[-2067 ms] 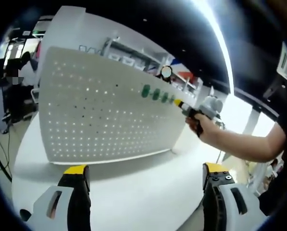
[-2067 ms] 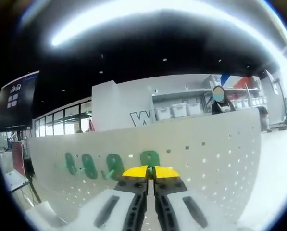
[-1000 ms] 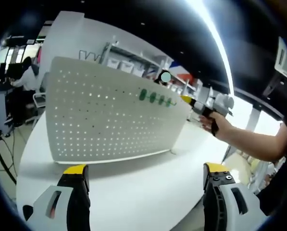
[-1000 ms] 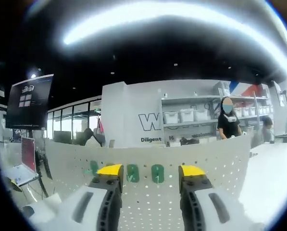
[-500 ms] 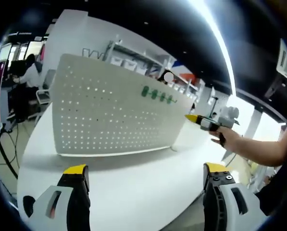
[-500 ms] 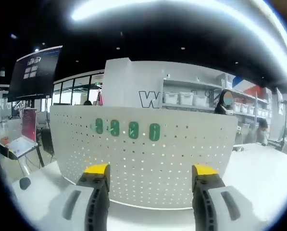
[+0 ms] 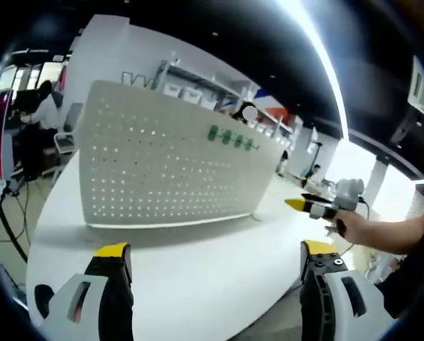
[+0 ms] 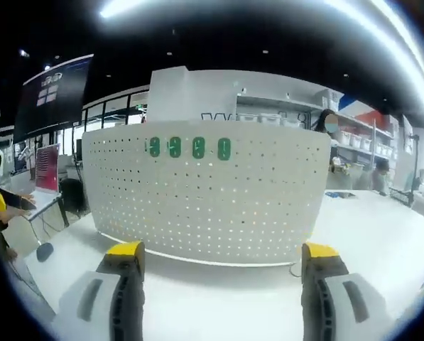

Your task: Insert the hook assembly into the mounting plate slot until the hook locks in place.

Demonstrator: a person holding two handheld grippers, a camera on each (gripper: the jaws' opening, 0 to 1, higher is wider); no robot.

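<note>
The four green hooks [image 8: 189, 148] on the pegboard [image 8: 212, 202] are too small to tell their seating.

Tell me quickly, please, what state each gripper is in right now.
Left gripper: open, holding nothing.
Right gripper: open, holding nothing; the four green hooks sit on the pegboard.

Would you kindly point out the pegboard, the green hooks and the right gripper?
pegboard [image 8: 204, 206]: right gripper view, middle of its perforated face.
green hooks [image 8: 187, 148]: right gripper view, middle of the row of four.
right gripper [image 7: 295, 204]: left gripper view, its yellow tip.
</note>
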